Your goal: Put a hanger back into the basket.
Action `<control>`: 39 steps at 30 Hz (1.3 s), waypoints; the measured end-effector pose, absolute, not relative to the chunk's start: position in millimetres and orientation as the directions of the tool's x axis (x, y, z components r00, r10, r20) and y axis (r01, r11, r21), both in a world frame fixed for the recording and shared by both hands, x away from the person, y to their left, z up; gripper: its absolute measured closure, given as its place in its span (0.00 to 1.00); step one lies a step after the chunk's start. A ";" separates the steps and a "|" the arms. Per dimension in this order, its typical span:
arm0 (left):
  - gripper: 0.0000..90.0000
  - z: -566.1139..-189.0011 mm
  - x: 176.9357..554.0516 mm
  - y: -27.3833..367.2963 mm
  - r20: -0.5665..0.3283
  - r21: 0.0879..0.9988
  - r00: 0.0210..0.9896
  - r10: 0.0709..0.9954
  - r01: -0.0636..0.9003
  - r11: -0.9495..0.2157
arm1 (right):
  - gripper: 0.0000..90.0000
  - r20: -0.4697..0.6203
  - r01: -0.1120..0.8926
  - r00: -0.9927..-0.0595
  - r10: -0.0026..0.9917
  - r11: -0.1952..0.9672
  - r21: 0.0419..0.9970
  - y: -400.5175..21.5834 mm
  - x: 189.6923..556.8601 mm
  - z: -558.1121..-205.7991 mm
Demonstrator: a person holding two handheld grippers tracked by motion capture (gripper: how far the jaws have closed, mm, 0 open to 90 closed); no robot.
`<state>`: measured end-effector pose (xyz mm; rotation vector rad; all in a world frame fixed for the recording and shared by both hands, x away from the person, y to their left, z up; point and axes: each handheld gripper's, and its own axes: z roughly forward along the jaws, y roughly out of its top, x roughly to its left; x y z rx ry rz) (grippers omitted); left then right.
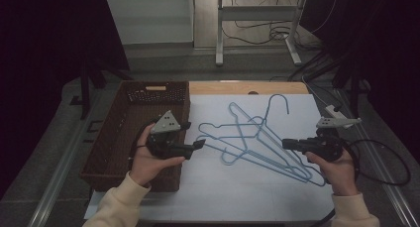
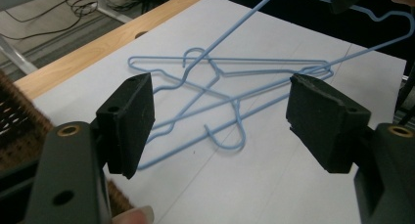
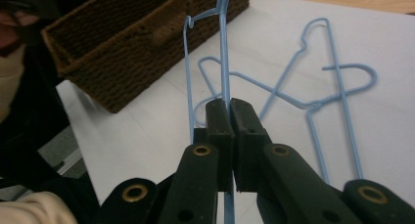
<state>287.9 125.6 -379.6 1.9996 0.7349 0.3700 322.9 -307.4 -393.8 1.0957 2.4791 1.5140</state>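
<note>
The right tool [image 3: 230, 111] has its black jaws pressed together on the thin wire of a light-blue wire hanger [image 3: 222, 48], lifting that end clear of the white surface [image 1: 237, 187]. The left tool [image 2: 220, 121] hangs with jaws wide apart and nothing between them, above the surface's left part. More light-blue wire hangers [image 1: 247, 133] lie tangled mid-surface, between both tools. A brown woven basket [image 1: 114, 138] sits just left of the left tool.

Left tongs [image 2: 220, 121] gape wide; right tongs [image 3: 230, 114] are pinched together
</note>
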 end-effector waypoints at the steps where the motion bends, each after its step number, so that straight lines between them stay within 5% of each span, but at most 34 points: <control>1: 0.31 -378.7 290.7 122.8 -0.032 0.855 0.777 0.629 0.347 -0.385 | 0.98 0.317 0.543 -0.754 0.575 0.275 0.793 -308.4 322.0 -392.4; 24: 0.43 -392.4 330.4 64.1 0.037 0.745 0.884 0.466 0.286 -0.603 | 0.98 0.384 0.511 -0.837 0.390 0.305 0.803 -315.3 314.6 -384.7; 25: 0.58 -393.8 329.8 60.6 0.044 0.731 0.891 0.452 0.279 -0.623 | 0.98 0.384 0.507 -0.842 0.379 0.310 0.805 -315.2 314.2 -384.7; 29: 0.84 -393.6 328.7 59.2 0.040 0.705 0.895 0.444 0.289 -0.647 | 0.98 0.382 0.504 -0.843 0.380 0.309 0.806 -316.8 315.5 -385.7; 39: 0.95 -386.7 310.0 63.5 0.043 0.686 0.913 0.405 0.268 -0.676 | 0.94 0.260 0.473 -0.823 0.505 0.356 0.806 -307.8 324.2 -399.2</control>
